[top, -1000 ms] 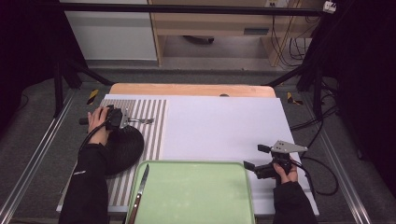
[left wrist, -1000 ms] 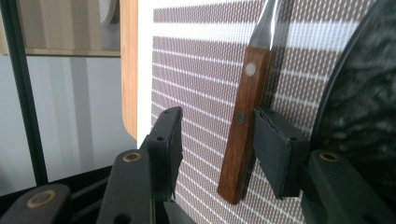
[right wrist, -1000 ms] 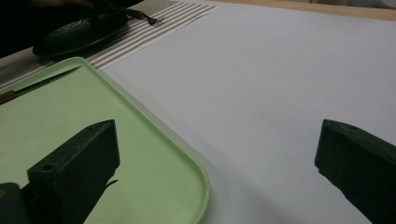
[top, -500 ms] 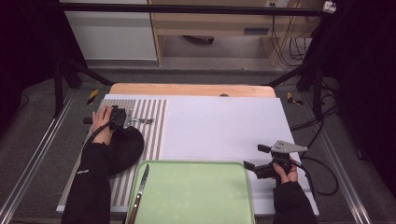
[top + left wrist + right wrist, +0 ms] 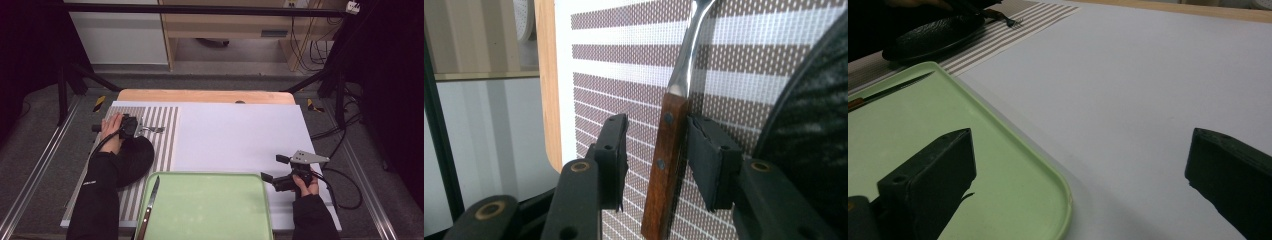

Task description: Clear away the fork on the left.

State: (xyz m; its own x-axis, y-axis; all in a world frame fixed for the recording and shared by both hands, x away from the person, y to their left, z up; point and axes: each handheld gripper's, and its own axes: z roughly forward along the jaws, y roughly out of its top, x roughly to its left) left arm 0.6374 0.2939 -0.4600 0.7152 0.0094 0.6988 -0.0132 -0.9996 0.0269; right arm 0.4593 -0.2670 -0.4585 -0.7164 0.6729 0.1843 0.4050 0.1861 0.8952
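Left gripper [image 5: 656,150] closing on wooden-handled steel fork [image 5: 667,150], far left.
Jaws straddle handle, one pad touching, not yet pinching, lined up for lifting; right gripper [image 5: 1083,170] spread wide, idle.

No text, label or number can be read anywhere. The small white mark on the person's dark sleeve [image 5: 90,183] is too blurred to make out

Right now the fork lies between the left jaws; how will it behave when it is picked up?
The fork looks stiff: a metal neck riveted to a flat wooden handle, so it should not bend. The flat handle probably will not roll on the striped mat. The left gripper has been closing and one pad already meets the handle's narrow edge, so it could twist if squeezed off-centre.
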